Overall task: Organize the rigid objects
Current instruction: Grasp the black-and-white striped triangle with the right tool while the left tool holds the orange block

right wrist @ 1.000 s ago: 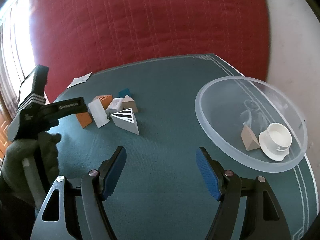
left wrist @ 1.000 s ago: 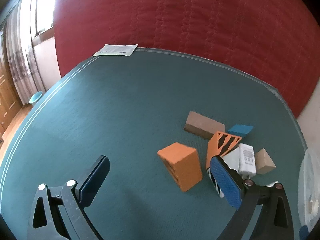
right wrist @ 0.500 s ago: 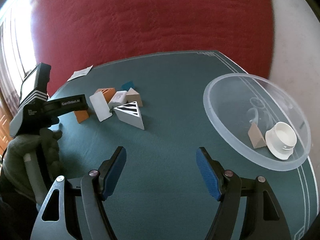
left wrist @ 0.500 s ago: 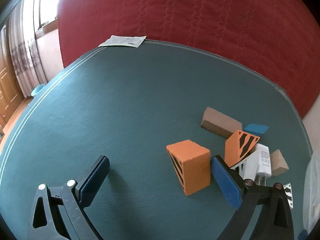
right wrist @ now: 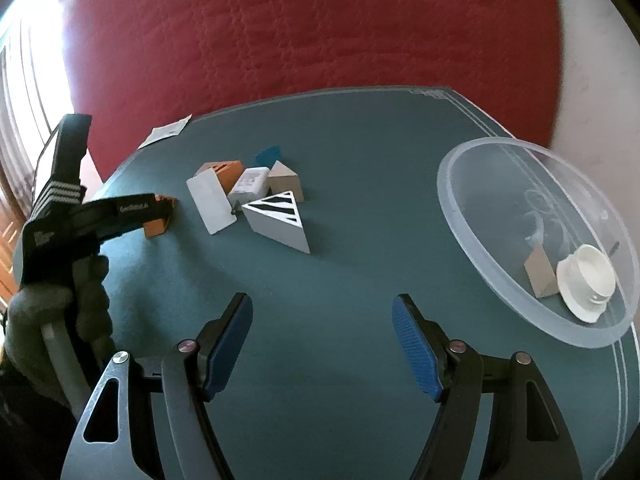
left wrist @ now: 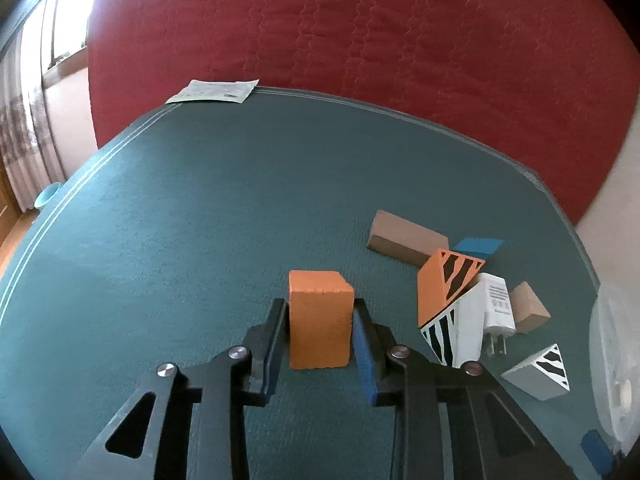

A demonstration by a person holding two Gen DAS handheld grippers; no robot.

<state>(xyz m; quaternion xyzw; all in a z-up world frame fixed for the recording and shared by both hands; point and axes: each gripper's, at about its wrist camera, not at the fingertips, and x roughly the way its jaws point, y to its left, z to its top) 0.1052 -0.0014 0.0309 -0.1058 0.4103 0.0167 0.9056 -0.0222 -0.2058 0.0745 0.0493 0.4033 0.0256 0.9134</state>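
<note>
The work surface is a table point(left wrist: 208, 208) covered in dark teal cloth with pale border lines near its edge. Behind it stands a large red quilted panel point(left wrist: 360, 32) that fills most of the background. A window point(left wrist: 60, 28) at the left admits bright daylight, with a patterned curtain point(left wrist: 24, 152) hanging beside it. The wall point(right wrist: 592, 60) at the right is off-white. Wooden flooring point(left wrist: 16, 228) shows at the lower left.

A home room: a green-clothed table point(left wrist: 200, 208) before a red quilted backing point(left wrist: 360, 40), a curtained window point(left wrist: 24, 128) and wooden floor point(left wrist: 16, 232).
</note>
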